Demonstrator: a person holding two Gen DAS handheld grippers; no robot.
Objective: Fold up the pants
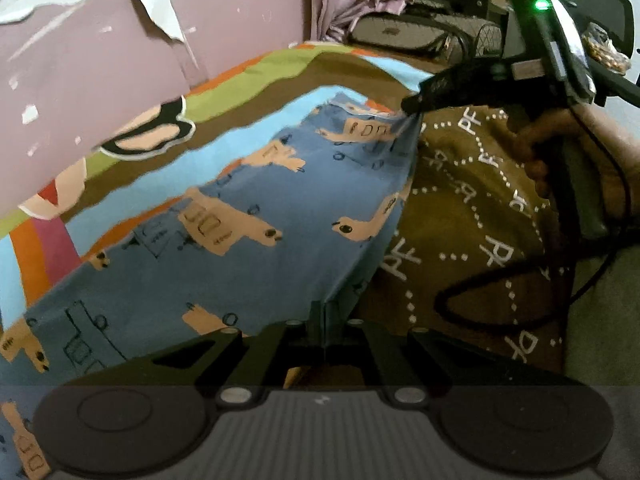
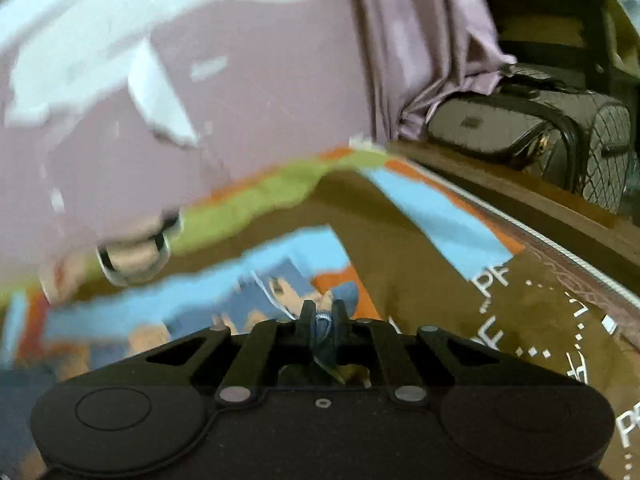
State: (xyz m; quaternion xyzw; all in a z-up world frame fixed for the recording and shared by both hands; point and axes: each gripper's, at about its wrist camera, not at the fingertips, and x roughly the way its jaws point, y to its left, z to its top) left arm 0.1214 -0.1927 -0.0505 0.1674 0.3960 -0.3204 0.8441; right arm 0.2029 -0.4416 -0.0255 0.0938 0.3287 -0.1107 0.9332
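Observation:
The pants (image 1: 256, 208) are blue with tan animal prints and are stretched out over a colourful bedsheet. My left gripper (image 1: 325, 307) is shut on the near edge of the pants. My right gripper (image 1: 412, 105) is shut on the far edge, seen from the left wrist view with the hand on its handle. In the right wrist view my right gripper (image 2: 324, 312) pinches a fold of blue pants cloth (image 2: 324, 320); the rest of the pants (image 2: 260, 300) trails to the left, blurred.
The bedsheet (image 1: 256, 92) has green, brown, blue and orange bands. A brown cloth with white letters (image 1: 472, 208) lies on the right. A pink wall (image 1: 100, 60) is on the left. A grey bag (image 2: 520, 128) and a curtain (image 2: 424, 40) stand beyond the bed's edge.

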